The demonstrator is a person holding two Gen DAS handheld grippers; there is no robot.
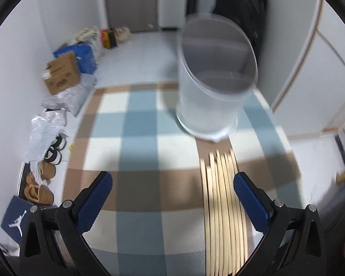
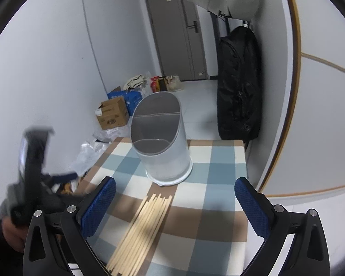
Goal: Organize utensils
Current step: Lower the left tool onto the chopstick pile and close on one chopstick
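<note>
A pile of several wooden chopsticks [image 1: 223,209] lies on the checked tablecloth [image 1: 138,151], just inside my left gripper's right finger. Beyond it stands a grey oval utensil holder [image 1: 211,80] with a slanted rim and inner dividers, empty. My left gripper [image 1: 172,197] is open and empty above the cloth. In the right wrist view the chopsticks [image 2: 142,232] lie between the fingers, the holder [image 2: 161,138] stands behind them, and my right gripper [image 2: 174,202] is open and empty. The left gripper [image 2: 34,172] shows blurred at the left.
The table's left edge drops to a floor with shoes [image 1: 39,184], plastic bags [image 1: 48,128] and a cardboard box [image 1: 62,73]. A black bag [image 2: 239,85] hangs by the wall behind the table's far right corner. A white curved wall [image 2: 315,119] lies to the right.
</note>
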